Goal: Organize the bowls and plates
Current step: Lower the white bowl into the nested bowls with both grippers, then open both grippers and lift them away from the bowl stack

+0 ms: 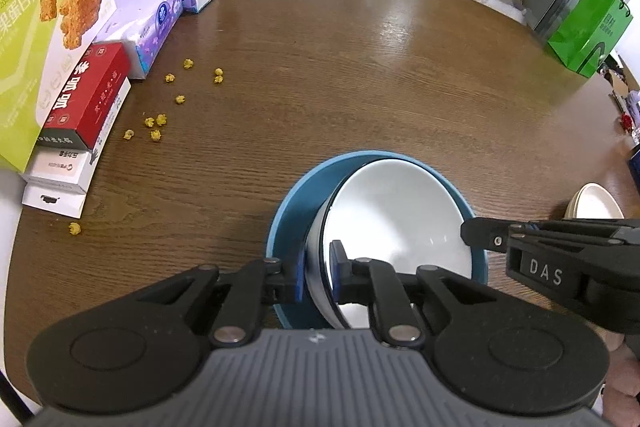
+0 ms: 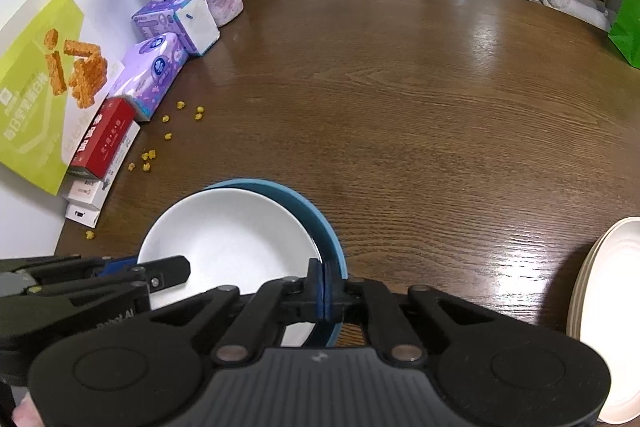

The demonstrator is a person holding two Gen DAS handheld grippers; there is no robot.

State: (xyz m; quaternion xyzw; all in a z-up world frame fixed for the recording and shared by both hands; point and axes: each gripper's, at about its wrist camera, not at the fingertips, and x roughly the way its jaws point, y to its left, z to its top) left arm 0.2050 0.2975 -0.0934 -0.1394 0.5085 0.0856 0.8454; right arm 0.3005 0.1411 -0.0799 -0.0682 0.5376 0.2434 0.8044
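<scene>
**Operator:** While I am holding both dishes at once, I am worrying most about the white bowl (image 1: 392,219). It is sitting tilted inside the blue bowl (image 1: 288,211), and the left tongs (image 1: 316,277) are clenching only its near rim.

**Partner:** And the right tongs (image 2: 323,291)?

**Operator:** They are pinching the blue bowl's rim on the side away from the white bowl's lean, jaws shut tight on a thin edge. If one hand is lifting faster than the other, I judge the white bowl is going to slide or knock against the blue wall; both look glazed and slick.

**Partner:** Anything crowding the blue bowl?

**Operator:** The cream plates (image 2: 608,323) are stacked to its right, near the counter (image 2: 420,115) edge, so a wide swing that way is risking a clip or a push over the side. To its left, the red box (image 1: 88,95) and scattered yellow crumbs (image 1: 156,127) are lying well apart from it. Beyond the blue bowl, the counter is lying bare toward the far chairs, so I am counting that as my open room.
</scene>
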